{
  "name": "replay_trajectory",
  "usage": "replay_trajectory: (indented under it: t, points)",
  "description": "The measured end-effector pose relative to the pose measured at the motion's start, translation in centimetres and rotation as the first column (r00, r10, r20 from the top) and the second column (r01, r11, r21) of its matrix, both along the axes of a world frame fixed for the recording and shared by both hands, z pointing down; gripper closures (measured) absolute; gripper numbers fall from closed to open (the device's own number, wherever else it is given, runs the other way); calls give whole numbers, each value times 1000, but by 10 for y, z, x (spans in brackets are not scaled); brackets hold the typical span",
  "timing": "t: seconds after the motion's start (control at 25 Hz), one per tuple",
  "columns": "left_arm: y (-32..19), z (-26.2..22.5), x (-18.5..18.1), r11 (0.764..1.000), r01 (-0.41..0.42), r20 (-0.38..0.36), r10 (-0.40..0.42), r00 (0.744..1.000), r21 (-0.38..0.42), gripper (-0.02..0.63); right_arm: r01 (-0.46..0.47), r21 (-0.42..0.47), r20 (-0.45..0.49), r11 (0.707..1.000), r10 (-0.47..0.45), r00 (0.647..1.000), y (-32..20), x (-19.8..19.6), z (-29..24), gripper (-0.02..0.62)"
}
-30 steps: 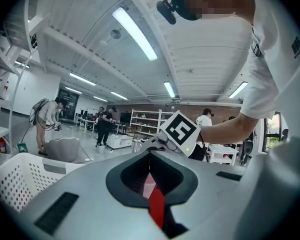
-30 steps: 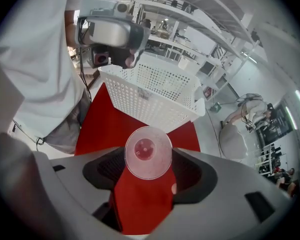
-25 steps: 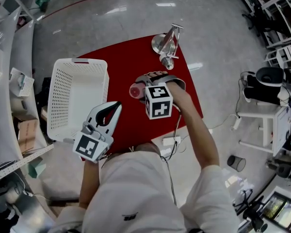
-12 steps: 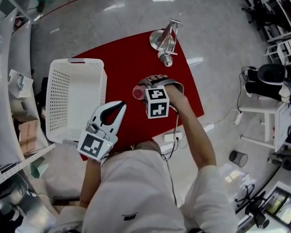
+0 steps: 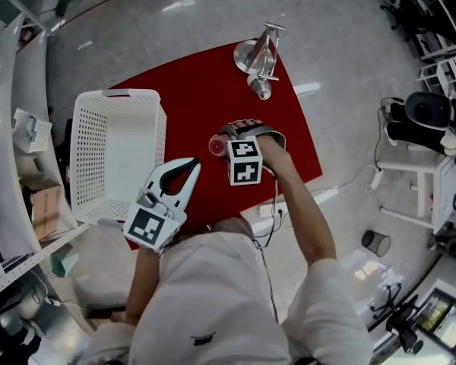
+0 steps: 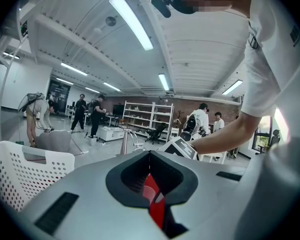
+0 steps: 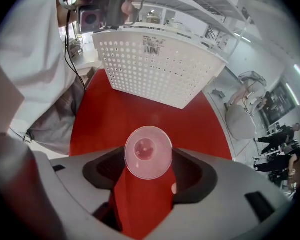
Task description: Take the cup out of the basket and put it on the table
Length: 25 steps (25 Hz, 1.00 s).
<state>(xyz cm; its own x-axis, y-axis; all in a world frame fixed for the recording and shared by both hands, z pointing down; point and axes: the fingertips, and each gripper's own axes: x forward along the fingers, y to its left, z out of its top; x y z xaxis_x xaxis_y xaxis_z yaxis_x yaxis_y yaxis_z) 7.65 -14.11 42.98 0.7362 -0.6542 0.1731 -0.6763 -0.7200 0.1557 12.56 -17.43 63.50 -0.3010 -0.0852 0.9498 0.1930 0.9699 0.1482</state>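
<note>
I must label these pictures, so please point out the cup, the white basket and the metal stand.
cup (image 7: pixel 148 152), right gripper view, centre of its round outline
white basket (image 5: pixel 91 158), head view, its perforated left wall
metal stand (image 5: pixel 245 57), head view, its round foot

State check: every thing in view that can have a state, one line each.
right hand-held gripper: shut on the cup.
left hand-held gripper: shut, empty.
cup: out of the basket, held over the red table.
basket: upright, empty.
</note>
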Motion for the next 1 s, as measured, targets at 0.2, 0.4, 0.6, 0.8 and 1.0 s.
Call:
replay_trajectory:
  t: [0.2,0.4,0.6,0.8,1.0]
  points:
    - [2,4,3,1000,-6,5,6,1000,-9,595,-6,2,-13,1000,6,1000,1,5,13,298]
    - [2,7,4,1000,-12,12,12,1000,-18,595,-7,27,-17,1000,7,1000,0,5,24,298]
    - [3,10,7,1000,-16,15,16,1000,-22,595,-9,29,-27,1000,10,1000,0,8,33,298]
    - [2,11,7,999,-15,16,15,1000,-29,595,-7,29,-22,1000,8,1000,2,8,39,298]
    - [3,12,5,1000,-11,17,12,1000,-27,595,-1,36,-31,999,2,1000,3,10,45,297]
